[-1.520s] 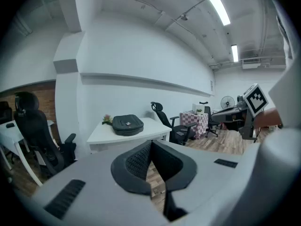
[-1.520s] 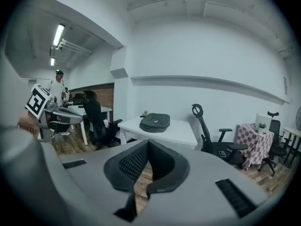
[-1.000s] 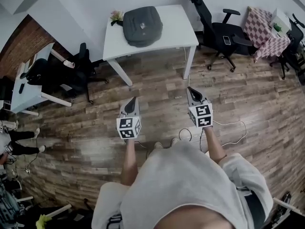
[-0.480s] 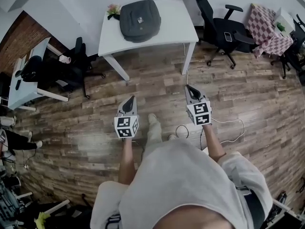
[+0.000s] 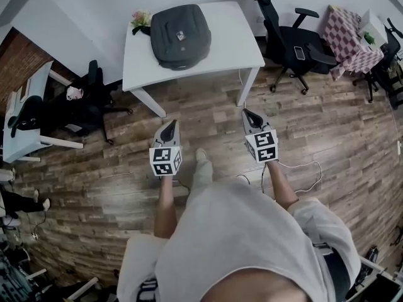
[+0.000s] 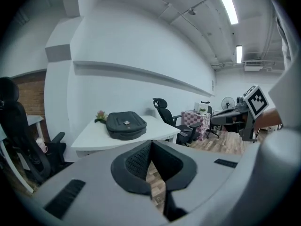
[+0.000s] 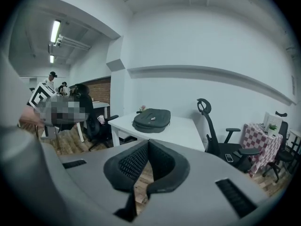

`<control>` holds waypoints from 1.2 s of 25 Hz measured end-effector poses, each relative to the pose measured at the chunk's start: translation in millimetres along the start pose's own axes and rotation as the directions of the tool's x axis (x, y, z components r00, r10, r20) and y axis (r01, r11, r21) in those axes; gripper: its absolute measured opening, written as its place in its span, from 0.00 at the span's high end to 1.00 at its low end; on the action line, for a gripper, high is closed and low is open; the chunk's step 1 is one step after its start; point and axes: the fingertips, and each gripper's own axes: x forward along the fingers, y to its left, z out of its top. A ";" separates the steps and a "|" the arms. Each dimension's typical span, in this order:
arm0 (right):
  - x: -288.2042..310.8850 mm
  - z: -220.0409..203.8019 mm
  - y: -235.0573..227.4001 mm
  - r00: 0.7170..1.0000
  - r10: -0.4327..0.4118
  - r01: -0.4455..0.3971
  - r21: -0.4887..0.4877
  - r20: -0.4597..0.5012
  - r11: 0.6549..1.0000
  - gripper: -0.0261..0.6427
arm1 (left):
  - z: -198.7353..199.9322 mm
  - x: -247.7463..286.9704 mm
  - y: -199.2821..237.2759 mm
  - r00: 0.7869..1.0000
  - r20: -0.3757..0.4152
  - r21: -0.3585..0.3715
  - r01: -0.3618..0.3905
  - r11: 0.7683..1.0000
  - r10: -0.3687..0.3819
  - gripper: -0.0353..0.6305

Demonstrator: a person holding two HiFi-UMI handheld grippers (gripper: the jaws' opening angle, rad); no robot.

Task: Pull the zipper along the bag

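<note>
A dark grey bag [image 5: 179, 35] lies flat on a white table [image 5: 233, 46] against the far wall; it also shows in the left gripper view [image 6: 125, 125] and the right gripper view [image 7: 152, 120]. My left gripper [image 5: 169, 129] hangs over the wooden floor, well short of the table, shut with nothing in it. My right gripper [image 5: 249, 116] is held level with it to the right, also shut and empty. Both point toward the table. In each gripper view the jaws meet at their tips.
A small pot of pink flowers [image 5: 141, 20] stands at the table's left corner. A black office chair [image 5: 291, 39] sits right of the table, another black chair [image 5: 82, 106] and a white desk [image 5: 22, 115] to its left. A checked-cloth table [image 5: 349, 33] stands far right. Cables [image 5: 296, 168] trail on the floor.
The table and bag have drawn closer and lower in the head view as I walk forward; a foot has stepped out ahead. Both grippers stay shut and keep their places.
</note>
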 end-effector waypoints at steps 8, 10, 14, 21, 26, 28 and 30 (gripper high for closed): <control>96.6 58.9 -9.2 0.999 -0.049 0.049 -0.014 0.005 0.999 0.94 | 60.0 82.9 81.9 0.997 0.036 0.003 0.062 0.998 -0.063 0.91; 116.0 67.9 -11.5 0.998 -0.061 0.061 -0.016 0.004 0.998 0.94 | 70.6 100.4 98.3 0.996 0.040 0.008 0.078 0.997 -0.078 0.91; 149.8 77.3 -17.9 0.996 -0.085 0.085 -0.022 -0.006 0.996 0.94 | 82.2 131.1 121.4 0.993 0.034 0.027 0.112 0.993 -0.113 0.91; 182.3 72.3 -29.0 0.993 -0.111 0.111 -0.004 -0.049 0.994 0.94 | 83.7 171.2 137.9 0.987 0.001 0.043 0.158 0.986 -0.158 0.91; 205.4 66.5 -41.5 0.991 -0.110 0.111 0.013 -0.080 0.994 0.94 | 83.1 198.8 145.2 0.985 -0.018 0.032 0.173 0.984 -0.173 0.91; 217.8 67.1 -48.0 0.991 -0.103 0.105 0.020 -0.084 0.994 0.94 | 83.7 210.8 148.5 0.985 -0.026 0.030 0.174 0.984 -0.173 0.91; 231.7 68.7 -56.7 0.992 -0.093 0.095 0.022 -0.083 0.995 0.94 | 86.1 224.3 151.4 0.985 -0.030 0.026 0.168 0.985 -0.168 0.91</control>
